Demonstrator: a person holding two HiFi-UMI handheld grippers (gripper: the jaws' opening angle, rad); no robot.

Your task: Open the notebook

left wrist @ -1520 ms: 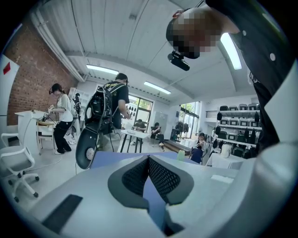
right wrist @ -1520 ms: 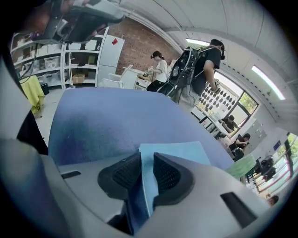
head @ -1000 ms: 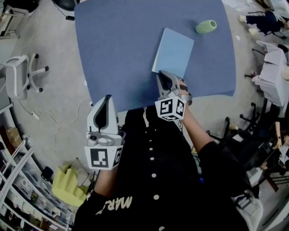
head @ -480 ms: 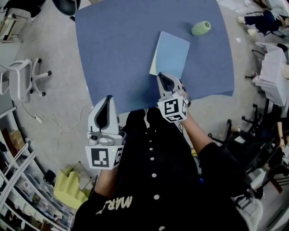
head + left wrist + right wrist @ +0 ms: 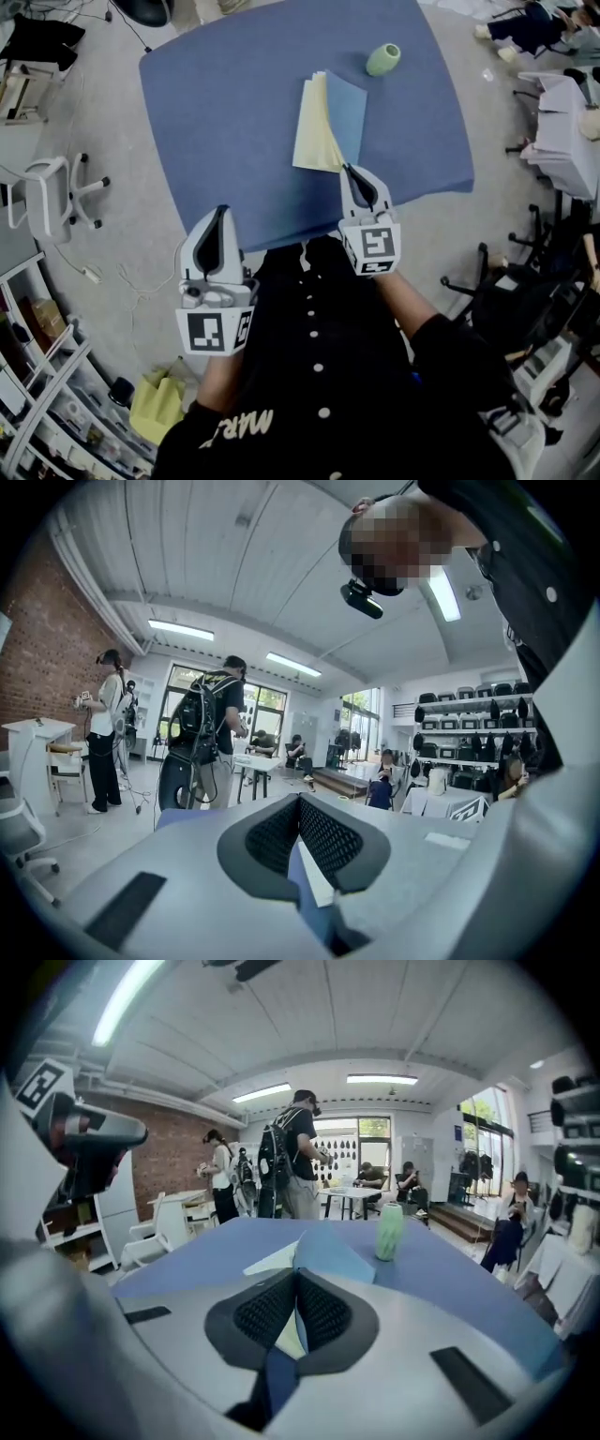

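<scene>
The notebook (image 5: 330, 120) lies on the blue table (image 5: 225, 103). Its blue cover (image 5: 349, 114) stands lifted at the near edge, and pale yellow pages (image 5: 312, 136) show to its left. My right gripper (image 5: 350, 172) is shut on the cover's near corner. In the right gripper view the cover (image 5: 330, 1256) rises out of the closed jaws of the right gripper (image 5: 298, 1281), with a yellow page (image 5: 270, 1262) beside it. My left gripper (image 5: 222, 213) hovers at the table's near left edge, shut and holding nothing. The left gripper view shows the left gripper (image 5: 300, 801) with its pads together.
A green cylinder (image 5: 382, 59) lies on the table beyond the notebook and also appears as the cylinder (image 5: 389, 1231) in the right gripper view. A white chair (image 5: 52, 187) stands at the table's left, more furniture (image 5: 567, 141) at its right. Several people (image 5: 298, 1162) stand or sit farther off.
The right gripper has risen and rolled, drawing the blue cover up from the closed notebook so the yellow pages show. The left gripper has lifted a little.
</scene>
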